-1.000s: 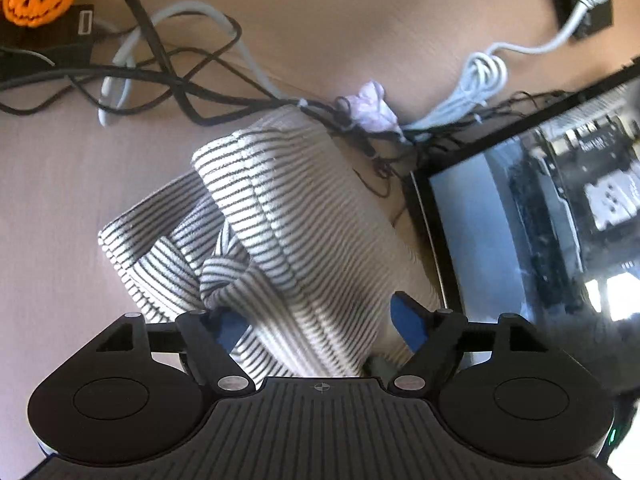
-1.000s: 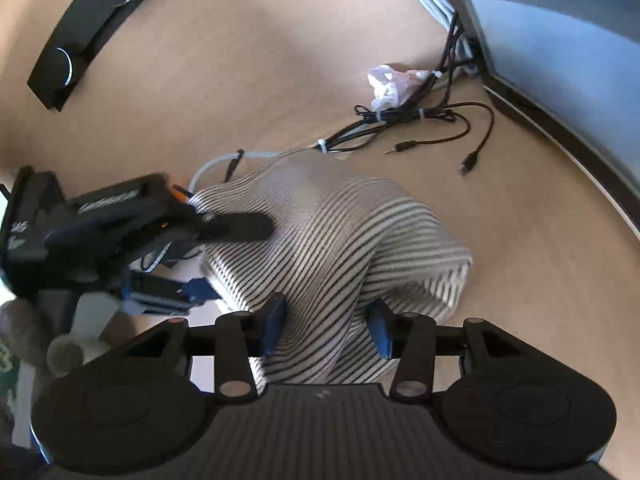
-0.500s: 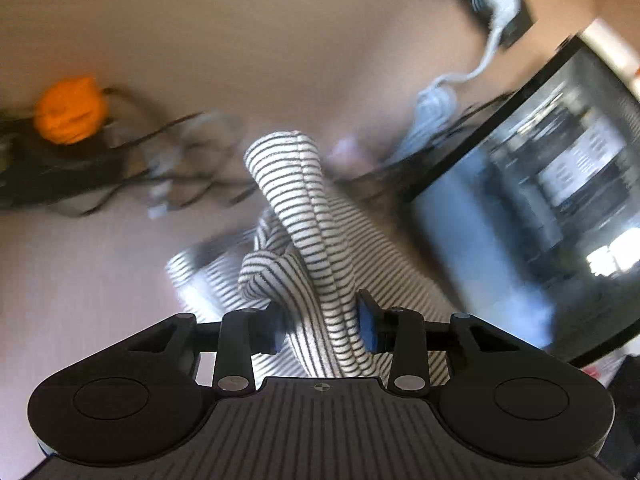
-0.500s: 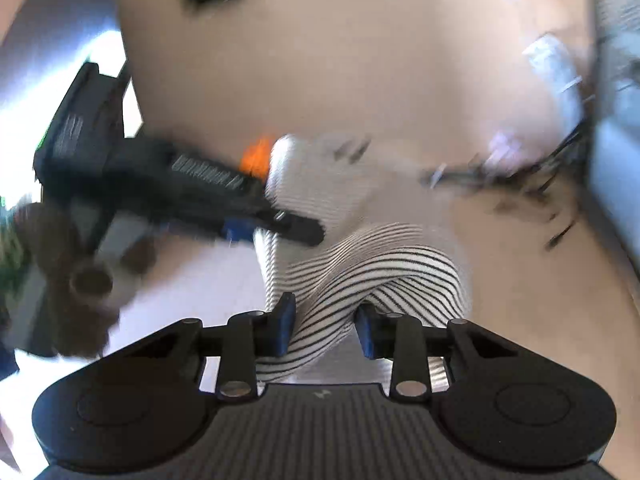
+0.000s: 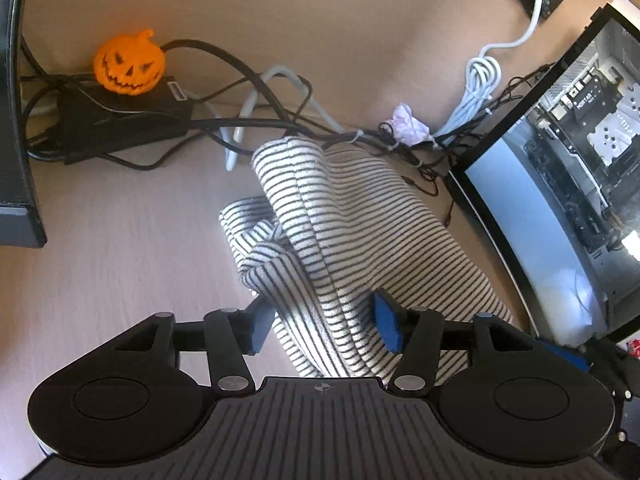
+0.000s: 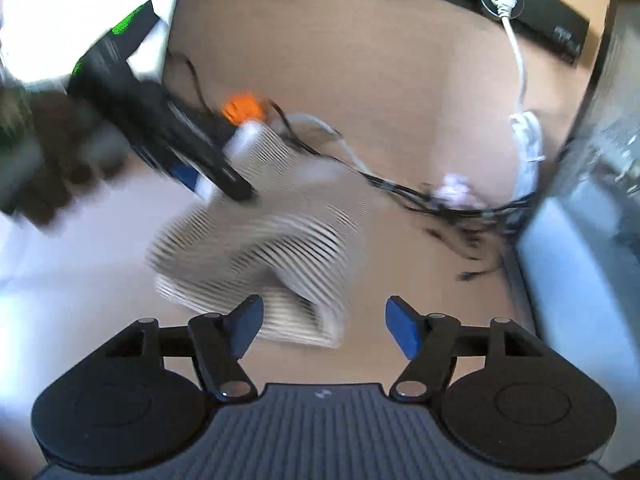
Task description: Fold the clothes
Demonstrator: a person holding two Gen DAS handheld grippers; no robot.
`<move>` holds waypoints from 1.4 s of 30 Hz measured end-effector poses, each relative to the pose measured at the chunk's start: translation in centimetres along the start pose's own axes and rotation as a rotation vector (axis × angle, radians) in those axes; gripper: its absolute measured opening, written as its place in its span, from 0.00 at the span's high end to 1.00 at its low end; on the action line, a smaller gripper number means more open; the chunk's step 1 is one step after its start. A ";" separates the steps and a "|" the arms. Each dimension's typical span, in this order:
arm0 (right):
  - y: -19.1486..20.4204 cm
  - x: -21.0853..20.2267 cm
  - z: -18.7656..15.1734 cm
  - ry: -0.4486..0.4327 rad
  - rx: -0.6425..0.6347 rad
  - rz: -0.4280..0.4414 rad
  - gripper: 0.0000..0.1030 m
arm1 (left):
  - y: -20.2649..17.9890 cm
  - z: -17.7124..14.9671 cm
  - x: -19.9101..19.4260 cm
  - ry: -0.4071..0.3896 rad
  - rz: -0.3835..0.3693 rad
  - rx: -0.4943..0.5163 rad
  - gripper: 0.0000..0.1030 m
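Observation:
A white garment with thin black stripes (image 5: 340, 232) lies bunched and partly folded on the tan desk. In the left wrist view my left gripper (image 5: 322, 326) is open, its blue pads either side of a raised fold of the cloth without pinching it. In the right wrist view the garment (image 6: 272, 248) is blurred by motion; my right gripper (image 6: 324, 326) is open and empty just in front of it. The left gripper (image 6: 188, 148) shows there at the cloth's far left edge.
An orange pumpkin figure (image 5: 129, 63) sits on a black box amid tangled black and grey cables (image 5: 256, 120). A white coiled cable (image 5: 478, 92) and crumpled tissue (image 5: 408, 128) lie behind the garment. A glass-sided computer case (image 5: 560, 184) stands at right.
Both grippers were shut on folds of the striped garment half a second ago; now both have opened and let go. The right gripper has pulled back from the cloth.

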State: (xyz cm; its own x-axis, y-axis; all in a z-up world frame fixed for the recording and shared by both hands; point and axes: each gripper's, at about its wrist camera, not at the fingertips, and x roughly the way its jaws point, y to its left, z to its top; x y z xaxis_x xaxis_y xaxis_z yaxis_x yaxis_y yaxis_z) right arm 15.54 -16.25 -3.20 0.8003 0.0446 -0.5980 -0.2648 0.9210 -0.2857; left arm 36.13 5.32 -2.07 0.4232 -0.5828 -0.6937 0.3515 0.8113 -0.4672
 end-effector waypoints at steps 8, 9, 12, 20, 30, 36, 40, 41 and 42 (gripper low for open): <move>-2.5 0.8 2.0 -0.093 0.118 -0.128 0.34 | 0.5 0.2 -0.3 -0.015 0.004 -0.011 0.36; -2.3 0.8 1.9 -0.092 0.094 -0.133 0.34 | 0.6 0.2 -0.3 -0.016 0.005 -0.014 0.36; -1.3 1.7 0.8 -0.059 0.035 -0.111 0.34 | -0.4 0.3 -1.3 -0.039 0.010 0.010 0.36; 0.2 1.5 1.9 -0.119 0.019 -0.058 0.33 | -4.9 0.5 -6.4 -0.153 0.027 0.138 0.29; 2.0 1.9 1.9 -0.120 -0.055 0.001 0.28 | -3.8 1.8 0.9 0.011 -0.098 0.018 0.32; 1.2 3.3 0.8 -0.074 -0.146 -0.120 0.23 | -1.7 2.2 0.9 0.012 -0.186 -0.041 0.35; 1.8 4.0 1.9 -0.120 -0.168 -0.187 0.24 | -1.4 2.3 1.0 0.016 -0.200 -0.051 0.35; 0.7 3.3 2.6 -0.144 -0.071 -0.190 0.24 | -1.5 2.3 1.0 0.015 -0.196 -0.042 0.35; -0.3 2.7 3.3 -0.163 0.020 -0.195 0.24 | -1.7 2.2 1.0 0.014 -0.193 -0.033 0.35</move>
State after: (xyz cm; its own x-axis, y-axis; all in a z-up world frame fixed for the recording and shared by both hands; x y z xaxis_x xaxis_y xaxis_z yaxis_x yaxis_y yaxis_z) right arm 19.55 -15.14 -2.21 0.9118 -0.0740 -0.4038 -0.0877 0.9258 -0.3677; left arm 37.83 3.30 -0.73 0.3385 -0.7273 -0.5970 0.3973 0.6856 -0.6100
